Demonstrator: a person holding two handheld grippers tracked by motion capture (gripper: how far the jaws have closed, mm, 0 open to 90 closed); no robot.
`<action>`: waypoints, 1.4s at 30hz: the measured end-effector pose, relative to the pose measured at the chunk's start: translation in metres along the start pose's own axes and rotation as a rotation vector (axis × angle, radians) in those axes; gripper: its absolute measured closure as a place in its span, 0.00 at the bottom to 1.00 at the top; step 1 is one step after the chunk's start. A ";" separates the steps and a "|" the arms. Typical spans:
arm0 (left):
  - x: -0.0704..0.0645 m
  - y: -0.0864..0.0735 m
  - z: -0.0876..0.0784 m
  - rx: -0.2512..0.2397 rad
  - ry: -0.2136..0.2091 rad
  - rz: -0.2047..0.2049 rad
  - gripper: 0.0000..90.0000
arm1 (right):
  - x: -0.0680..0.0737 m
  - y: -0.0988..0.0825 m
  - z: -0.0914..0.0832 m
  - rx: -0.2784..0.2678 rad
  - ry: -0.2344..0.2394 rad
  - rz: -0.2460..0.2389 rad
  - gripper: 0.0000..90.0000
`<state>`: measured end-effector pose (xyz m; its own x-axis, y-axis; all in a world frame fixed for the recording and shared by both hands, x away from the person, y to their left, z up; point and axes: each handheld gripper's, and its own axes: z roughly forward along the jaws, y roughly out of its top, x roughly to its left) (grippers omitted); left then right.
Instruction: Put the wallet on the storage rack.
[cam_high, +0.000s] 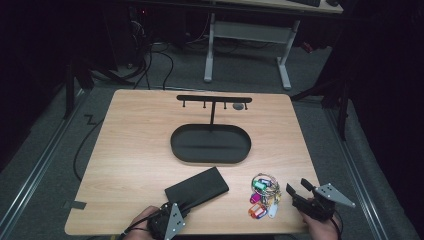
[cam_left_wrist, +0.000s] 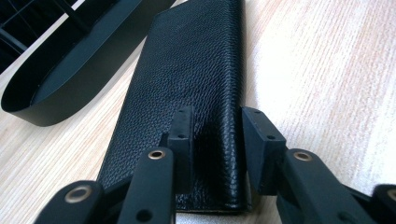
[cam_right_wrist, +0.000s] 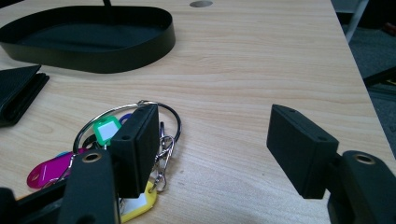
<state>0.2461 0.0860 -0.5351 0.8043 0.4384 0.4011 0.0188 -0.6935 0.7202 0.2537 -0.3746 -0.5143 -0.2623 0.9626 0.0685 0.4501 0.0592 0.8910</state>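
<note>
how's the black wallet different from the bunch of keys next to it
The wallet is one flat, plain black leather slab; the bunch of keys is a loose heap of coloured tags on wire rings. The left gripper has its jaws astride the wallet's edge; the keys lie beside the right gripper, ungripped. Both rest on the table.

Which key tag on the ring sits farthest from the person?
The green plastic key tag with a white label. It lies at the far end of the bunch, inside the metal key ring, while the pink, orange and white tags lie closer to the table's near edge.

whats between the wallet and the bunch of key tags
Nothing: in the high view only bare table separates the black wallet from the key tags.
</note>
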 end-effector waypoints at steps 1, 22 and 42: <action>0.000 0.000 0.000 -0.002 0.001 -0.003 0.77 | 0.000 0.000 0.000 0.000 0.003 -0.003 0.39; 0.006 0.001 -0.014 -0.063 0.021 -0.051 0.87 | -0.001 0.001 0.003 -0.004 0.017 -0.001 0.39; 0.024 0.000 -0.032 -0.146 -0.024 -0.226 0.90 | -0.001 0.002 0.002 -0.005 0.017 -0.007 0.39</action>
<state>0.2462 0.1151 -0.5076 0.8034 0.5578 0.2082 0.1151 -0.4887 0.8648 0.2567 -0.3748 -0.5139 -0.2799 0.9575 0.0699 0.4436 0.0644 0.8939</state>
